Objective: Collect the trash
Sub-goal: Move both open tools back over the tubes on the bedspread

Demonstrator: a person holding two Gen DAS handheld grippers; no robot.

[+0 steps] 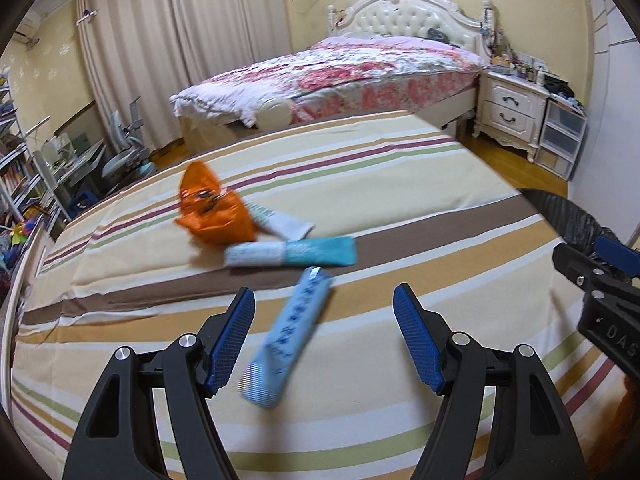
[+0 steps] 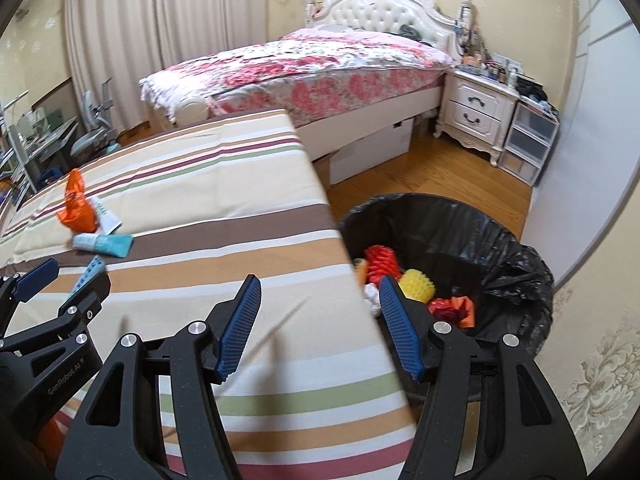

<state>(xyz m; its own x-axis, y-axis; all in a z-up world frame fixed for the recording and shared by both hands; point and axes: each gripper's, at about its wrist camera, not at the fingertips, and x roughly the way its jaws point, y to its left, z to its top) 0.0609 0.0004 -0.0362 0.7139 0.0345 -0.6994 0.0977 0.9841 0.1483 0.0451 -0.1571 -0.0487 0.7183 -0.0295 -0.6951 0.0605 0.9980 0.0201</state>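
Observation:
Trash lies on a striped cloth table (image 1: 400,184). A light blue wrapper (image 1: 286,336) lies between the fingers of my open left gripper (image 1: 324,300), not gripped. Beyond it lie a teal and white tube (image 1: 292,254), a white tube (image 1: 280,220) and an orange bag (image 1: 212,208). My right gripper (image 2: 320,292) is open and empty over the table's right edge, beside a bin lined with a black bag (image 2: 460,220) that holds red, yellow and orange trash (image 2: 416,284). The left gripper shows in the right wrist view (image 2: 68,280).
A bed with a floral cover (image 2: 320,68) stands behind the table. A white nightstand (image 2: 476,108) and plastic drawers (image 2: 528,140) stand at the right wall. A desk and chair (image 1: 120,152) are at the left. The floor is wood (image 2: 420,176).

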